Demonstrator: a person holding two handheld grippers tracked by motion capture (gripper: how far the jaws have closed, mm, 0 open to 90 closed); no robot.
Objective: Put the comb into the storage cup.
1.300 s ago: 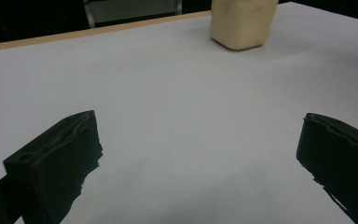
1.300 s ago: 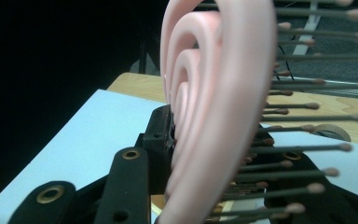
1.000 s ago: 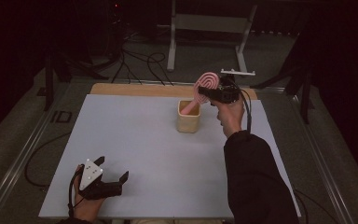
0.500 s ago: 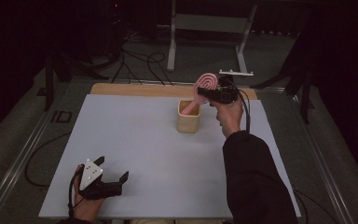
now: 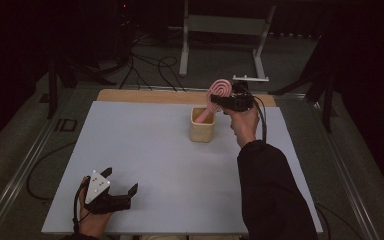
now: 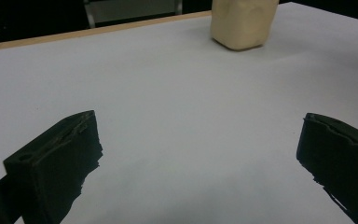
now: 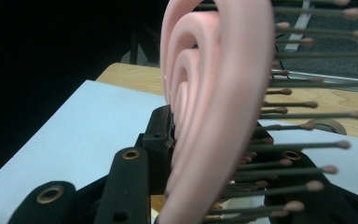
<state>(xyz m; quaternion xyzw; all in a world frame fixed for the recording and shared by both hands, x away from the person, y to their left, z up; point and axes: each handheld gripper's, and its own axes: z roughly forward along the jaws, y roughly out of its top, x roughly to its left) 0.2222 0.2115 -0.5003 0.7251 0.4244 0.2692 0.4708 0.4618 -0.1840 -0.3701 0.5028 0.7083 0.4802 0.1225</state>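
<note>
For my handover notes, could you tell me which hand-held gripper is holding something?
The right hand-held gripper, above the cream cup, grips the pink hairbrush; the left hand-held gripper rests open.

My table (image 5: 145, 150) has a pale grey top with a bare wooden strip (image 5: 150, 96) along its far edge at 12 o'clock. Past it the room is dark, with a grey floor (image 5: 290, 60) and a metal stand (image 5: 225, 30) at 12 o'clock. Black cables (image 5: 145, 65) lie tangled at 11 o'clock.
</note>
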